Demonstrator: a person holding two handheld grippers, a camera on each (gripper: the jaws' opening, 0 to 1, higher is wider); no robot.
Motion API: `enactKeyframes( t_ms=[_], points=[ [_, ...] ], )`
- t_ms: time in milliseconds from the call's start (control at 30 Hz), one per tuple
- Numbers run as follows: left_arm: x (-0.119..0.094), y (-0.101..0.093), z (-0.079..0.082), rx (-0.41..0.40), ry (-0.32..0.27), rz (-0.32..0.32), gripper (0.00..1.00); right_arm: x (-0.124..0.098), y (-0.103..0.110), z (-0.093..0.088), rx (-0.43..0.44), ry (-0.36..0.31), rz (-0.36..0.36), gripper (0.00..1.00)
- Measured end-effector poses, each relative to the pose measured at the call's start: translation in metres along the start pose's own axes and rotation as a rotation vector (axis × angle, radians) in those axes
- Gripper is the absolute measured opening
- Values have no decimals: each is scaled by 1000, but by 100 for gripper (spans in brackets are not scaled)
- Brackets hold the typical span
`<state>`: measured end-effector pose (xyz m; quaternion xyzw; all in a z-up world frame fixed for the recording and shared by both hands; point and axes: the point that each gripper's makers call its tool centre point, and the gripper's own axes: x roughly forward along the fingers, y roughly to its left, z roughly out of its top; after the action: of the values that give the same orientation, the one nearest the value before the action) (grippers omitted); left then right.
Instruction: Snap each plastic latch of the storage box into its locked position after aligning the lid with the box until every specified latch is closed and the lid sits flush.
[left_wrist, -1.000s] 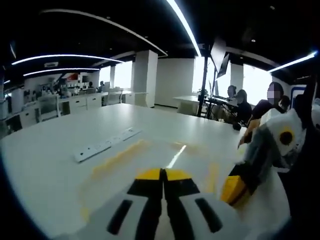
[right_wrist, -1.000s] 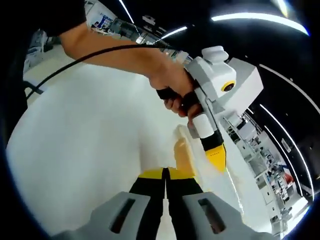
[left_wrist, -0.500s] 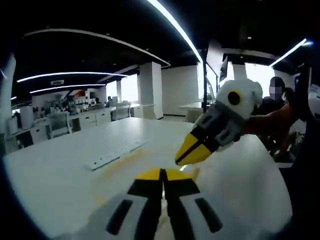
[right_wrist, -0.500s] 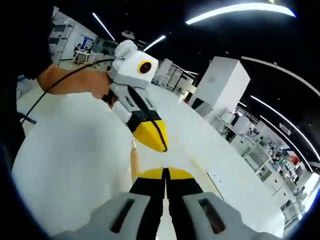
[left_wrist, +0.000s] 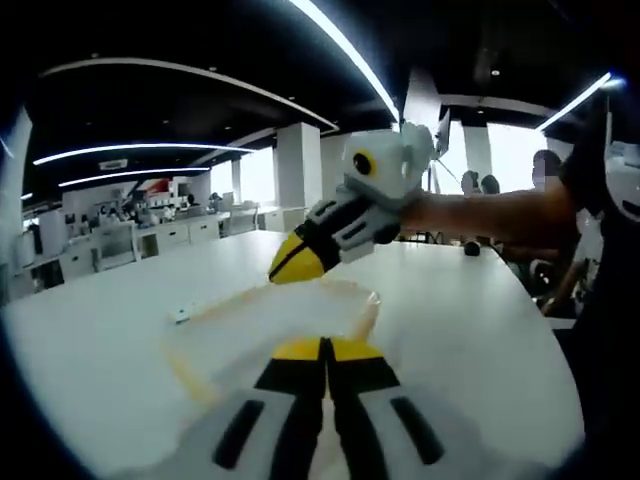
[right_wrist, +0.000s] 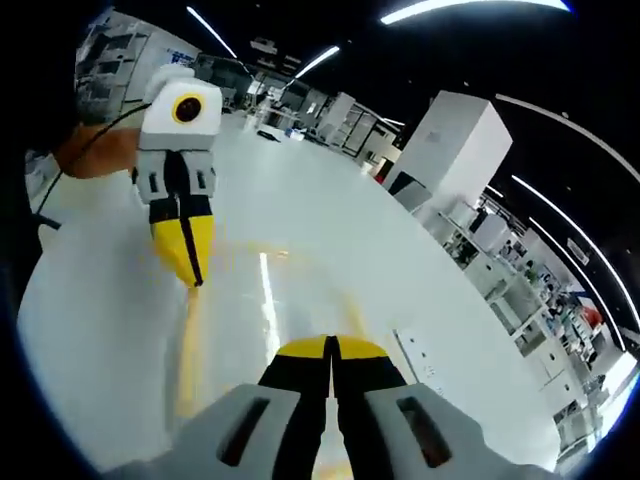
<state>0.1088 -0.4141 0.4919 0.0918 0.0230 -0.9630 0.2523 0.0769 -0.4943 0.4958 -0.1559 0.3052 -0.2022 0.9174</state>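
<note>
The storage box shows as a pale, see-through top with yellowish edges (left_wrist: 365, 318), flat on the white table (left_wrist: 90, 350). My left gripper (left_wrist: 323, 350) sits low over its near edge with the jaws shut and nothing between them. My right gripper (left_wrist: 285, 265), held by a hand, reaches in from the right and hovers above the box's far side, yellow tips together. In the right gripper view my right gripper (right_wrist: 330, 348) is shut over the box edge (right_wrist: 190, 345). There the left gripper (right_wrist: 190, 265) points down at the box from the left. I cannot make out any latches.
A white power strip (left_wrist: 183, 314) (right_wrist: 420, 362) lies on the table just beyond the box. A person's forearm (left_wrist: 490, 215) crosses from the right. Several people sit at a desk in the back right (left_wrist: 545, 175). Office desks and pillars stand further off.
In the left gripper view the right gripper has swung from the right edge across to the middle, above the box. In the right gripper view the left gripper has shifted left and now points downward.
</note>
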Motion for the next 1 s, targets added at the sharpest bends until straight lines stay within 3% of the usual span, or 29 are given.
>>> enactKeyframes(
  t_ms=[300,400,500,567,833,933,1000],
  points=[
    [4,-8,-9,-2,-13,-13,0,26,-39,-2,25,28,53,0],
    [6,-6,-9,-19,-21,-16,0,33,-37,-3,56,59,157,0],
    [7,-8,-10,-23,-24,-22,0,40,-43,-10,25,106,213,0],
    [7,-8,-10,-27,-29,-24,0,44,-37,-13,-20,116,300,0],
    [7,-10,-10,-34,-56,-24,0,57,-53,-24,14,169,392,0],
    [7,-10,-10,-45,-72,-25,0,60,-48,-20,59,146,465,0],
    [6,-10,-9,-54,-84,-22,0,61,-45,-26,41,177,493,0]
  ],
)
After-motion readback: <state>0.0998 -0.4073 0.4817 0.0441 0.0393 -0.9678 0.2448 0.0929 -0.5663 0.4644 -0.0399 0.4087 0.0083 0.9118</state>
